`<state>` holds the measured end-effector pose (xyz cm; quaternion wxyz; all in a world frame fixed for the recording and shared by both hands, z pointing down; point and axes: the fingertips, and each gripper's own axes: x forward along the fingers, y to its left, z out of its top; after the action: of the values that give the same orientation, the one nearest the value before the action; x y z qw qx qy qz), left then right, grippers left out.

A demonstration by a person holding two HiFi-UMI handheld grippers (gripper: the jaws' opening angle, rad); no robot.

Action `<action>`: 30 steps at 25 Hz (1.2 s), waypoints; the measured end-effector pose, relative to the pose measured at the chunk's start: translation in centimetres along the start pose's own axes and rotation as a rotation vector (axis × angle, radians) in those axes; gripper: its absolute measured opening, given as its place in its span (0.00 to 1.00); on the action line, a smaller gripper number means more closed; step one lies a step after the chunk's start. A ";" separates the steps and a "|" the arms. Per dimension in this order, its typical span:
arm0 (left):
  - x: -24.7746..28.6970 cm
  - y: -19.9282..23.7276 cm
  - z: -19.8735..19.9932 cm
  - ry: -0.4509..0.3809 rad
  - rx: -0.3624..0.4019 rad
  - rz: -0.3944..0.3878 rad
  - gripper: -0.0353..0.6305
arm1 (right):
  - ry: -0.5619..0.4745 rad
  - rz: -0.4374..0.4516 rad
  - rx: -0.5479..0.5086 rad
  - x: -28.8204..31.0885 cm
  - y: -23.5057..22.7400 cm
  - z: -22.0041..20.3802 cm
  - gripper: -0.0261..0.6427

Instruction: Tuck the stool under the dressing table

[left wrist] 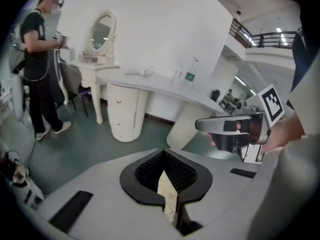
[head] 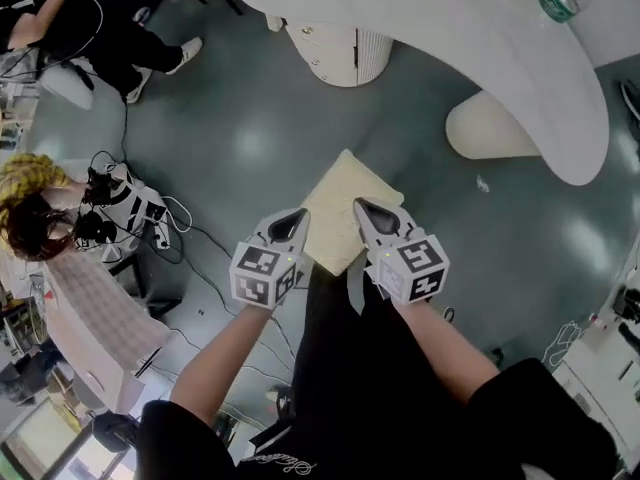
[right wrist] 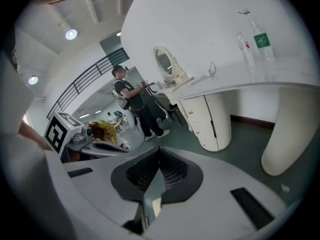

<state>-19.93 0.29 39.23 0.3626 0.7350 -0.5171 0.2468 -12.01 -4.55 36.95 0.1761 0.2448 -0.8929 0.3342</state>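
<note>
The stool (head: pixel 345 206) shows its cream cushioned seat on the grey floor, just in front of my two grippers. The white dressing table (head: pixel 480 38) curves across the top right, with its open underside beyond the stool. My left gripper (head: pixel 290 226) hangs shut over the stool's near left edge, holding nothing. My right gripper (head: pixel 372 214) is shut over the near right edge, also empty. In the left gripper view the gripper (left wrist: pixel 165 184) has its jaws together, and a sliver of cream seat shows through the seam. The right gripper (right wrist: pixel 154 186) is shut likewise, facing the table (right wrist: pixel 235 69).
A ribbed drawer pedestal (head: pixel 340 53) and a rounded cream leg (head: pixel 490 128) hold the table up. A bottle (head: pixel 558 3) stands on top. Cables and camera gear (head: pixel 130 208) lie on the floor at left, near one person (head: pixel 100 28) and another with yellow hair (head: pixel 30 203).
</note>
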 end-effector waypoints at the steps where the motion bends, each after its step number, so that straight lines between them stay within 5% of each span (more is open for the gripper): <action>1: 0.9 0.1 -0.5 0.045 0.041 -0.046 0.06 | 0.005 -0.024 0.017 0.2 -0.7 -0.8 0.05; 4: 3.7 1.0 -1.9 0.163 0.150 -0.207 0.06 | 0.015 -0.087 0.078 0.7 -2.5 -3.9 0.05; 6: 6.4 3.0 -3.4 0.242 0.154 -0.268 0.06 | 0.024 -0.130 0.150 1.3 -3.9 -6.9 0.05; 14: 15.5 10.7 -13.5 0.438 0.066 -0.208 0.06 | 0.044 -0.275 0.361 2.6 -7.7 -18.8 0.07; 16: 16.9 11.0 -16.1 0.480 0.056 -0.216 0.07 | 0.032 -0.288 0.431 3.2 -8.6 -21.0 0.26; 18: 18.0 11.4 -18.1 0.510 0.002 -0.228 0.28 | 0.028 -0.311 0.499 3.8 -9.2 -23.2 0.30; 22: 20.3 12.2 -20.3 0.539 -0.083 -0.262 0.44 | 0.006 -0.388 0.652 5.2 -11.3 -27.6 0.39; 26: 22.0 12.1 -22.7 0.627 -0.056 -0.309 0.61 | 0.016 -0.493 0.830 5.8 -14.4 -32.6 0.46; 30: 23.4 11.7 -24.1 0.667 -0.084 -0.338 0.76 | 0.089 -0.509 0.978 6.6 -15.9 -37.6 0.50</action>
<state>-22.55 3.33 74.59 0.5765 0.6737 -0.2519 0.3877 -2.87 8.57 75.09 0.1546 0.4918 -0.5381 0.6669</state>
